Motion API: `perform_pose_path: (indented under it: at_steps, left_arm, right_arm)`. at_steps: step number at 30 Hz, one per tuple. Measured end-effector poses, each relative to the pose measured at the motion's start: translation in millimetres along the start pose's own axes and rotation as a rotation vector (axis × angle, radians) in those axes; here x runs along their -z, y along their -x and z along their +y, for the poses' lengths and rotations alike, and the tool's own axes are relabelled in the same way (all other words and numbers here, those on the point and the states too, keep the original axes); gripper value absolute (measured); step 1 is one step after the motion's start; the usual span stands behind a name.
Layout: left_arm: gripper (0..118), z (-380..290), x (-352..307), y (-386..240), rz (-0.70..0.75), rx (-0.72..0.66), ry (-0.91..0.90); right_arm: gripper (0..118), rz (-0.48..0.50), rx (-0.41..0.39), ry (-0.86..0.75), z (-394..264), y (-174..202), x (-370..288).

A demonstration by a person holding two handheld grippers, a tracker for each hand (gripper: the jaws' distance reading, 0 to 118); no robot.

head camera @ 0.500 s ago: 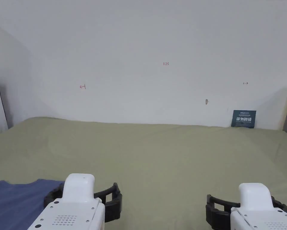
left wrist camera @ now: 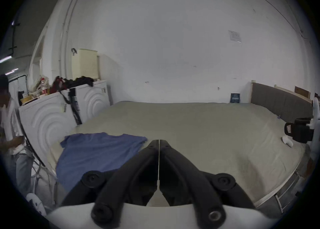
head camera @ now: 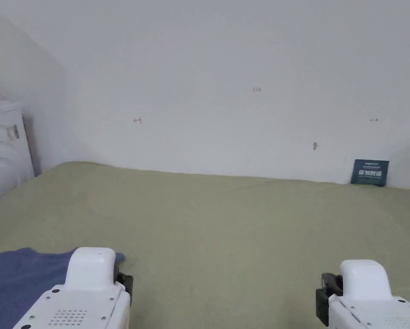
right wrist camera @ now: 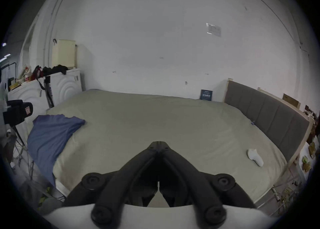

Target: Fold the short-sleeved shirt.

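A blue short-sleeved shirt point(left wrist camera: 97, 153) lies spread flat on the left part of the bed, its lower part hanging over the near-left edge point(right wrist camera: 46, 142). In the head view it shows at the bottom left point(head camera: 24, 274). My left gripper point(left wrist camera: 158, 142) is shut with nothing in it, hovering just right of the shirt's near sleeve; its white body point(head camera: 123, 282) covers part of the shirt. My right gripper point(right wrist camera: 158, 142) is also shut and empty, over bare sheet near the bed's front point(head camera: 328, 285), far from the shirt.
The bed point(head camera: 242, 222) has an olive sheet and stands against a white wall. A grey headboard point(right wrist camera: 268, 115) runs along its right side, with a white sock point(right wrist camera: 255, 156) near it. White cabinets point(left wrist camera: 52, 115) with clutter stand to the left, and a person point(left wrist camera: 8, 120) beside them.
Both grippers' jaws have gone from open to shut, with nothing between them. The head camera has turned a little to the left.
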State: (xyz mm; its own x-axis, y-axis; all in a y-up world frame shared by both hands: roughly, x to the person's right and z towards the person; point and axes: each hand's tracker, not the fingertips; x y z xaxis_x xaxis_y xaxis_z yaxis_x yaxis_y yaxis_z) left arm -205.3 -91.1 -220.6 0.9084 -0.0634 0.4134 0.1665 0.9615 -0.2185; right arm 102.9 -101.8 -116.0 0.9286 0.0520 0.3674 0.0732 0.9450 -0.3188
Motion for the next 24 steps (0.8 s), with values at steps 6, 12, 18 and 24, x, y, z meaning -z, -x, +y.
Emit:
perform_pose_path:
  at_steps: [6, 12, 18, 24]
  left_arm:
    - [0, -3.4, -58.0, 80.0, 0.234, -0.056, 0.002]
    - [0, -20.2, -126.2, 127.0, 0.434, -0.095, 0.019]
    - [0, -39.6, -160.3, 143.6, 0.495, -0.139, 0.056]
    - [0, -47.3, -133.8, 153.1, 0.410, -0.170, 0.138]
  right_arm:
    - [2, 0.252, -0.042, -0.024, 22.1, 99.8, 13.1]
    - [2, 0.494, -0.091, -0.051, 33.3, 190.8, 4.7]
    - [2, 0.605, -0.119, -0.029, 26.4, 233.3, -2.9]
    - [2, 0.601, -0.112, 0.007, 19.1, 226.6, 9.0]
